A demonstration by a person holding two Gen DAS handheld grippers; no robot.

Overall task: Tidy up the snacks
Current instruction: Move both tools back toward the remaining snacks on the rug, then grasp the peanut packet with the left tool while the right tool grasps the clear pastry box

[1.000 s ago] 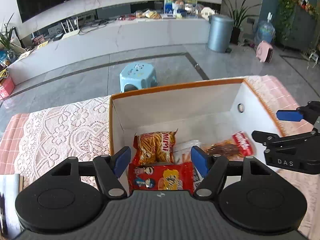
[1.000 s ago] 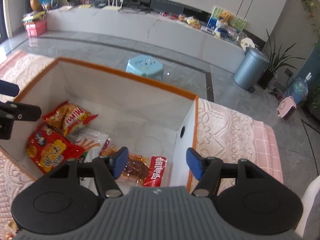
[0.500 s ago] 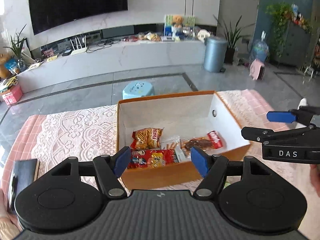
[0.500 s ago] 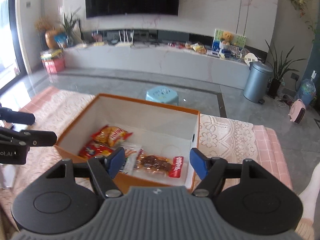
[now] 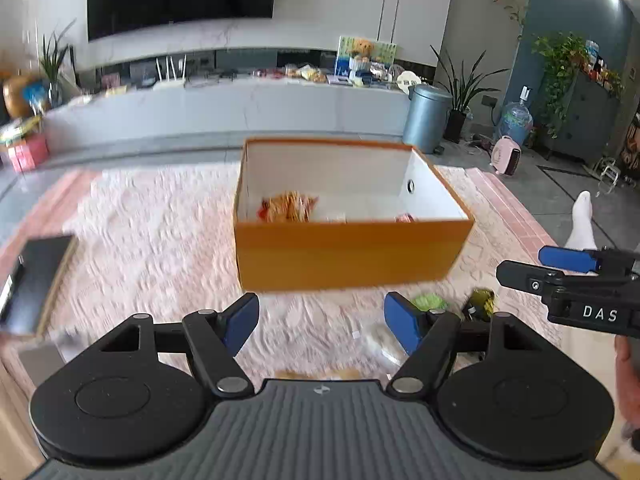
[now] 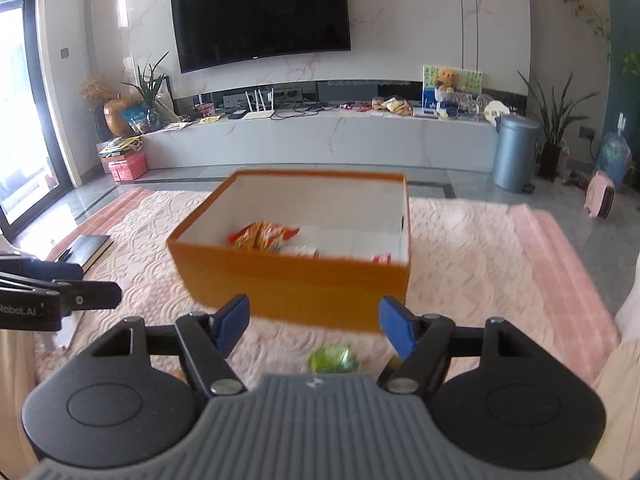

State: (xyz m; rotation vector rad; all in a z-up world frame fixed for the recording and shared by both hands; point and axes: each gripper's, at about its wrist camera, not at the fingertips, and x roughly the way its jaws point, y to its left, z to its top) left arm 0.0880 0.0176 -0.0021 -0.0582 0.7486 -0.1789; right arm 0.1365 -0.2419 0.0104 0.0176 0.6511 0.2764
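Living room: wall-mounted television (image 6: 262, 14) above long marble console (image 6: 320, 140); grey tiled floor (image 6: 472, 190); grey bin (image 6: 514, 152); potted plants (image 6: 554, 120).

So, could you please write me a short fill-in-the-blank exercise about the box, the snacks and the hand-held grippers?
1. The outside of the box is ____.
2. The jaws of the left hand-held gripper stand ____.
3. The green snack lies ____ the box, on the lace cloth.
4. The right hand-held gripper holds ____.

Missing words: orange; open; outside; nothing
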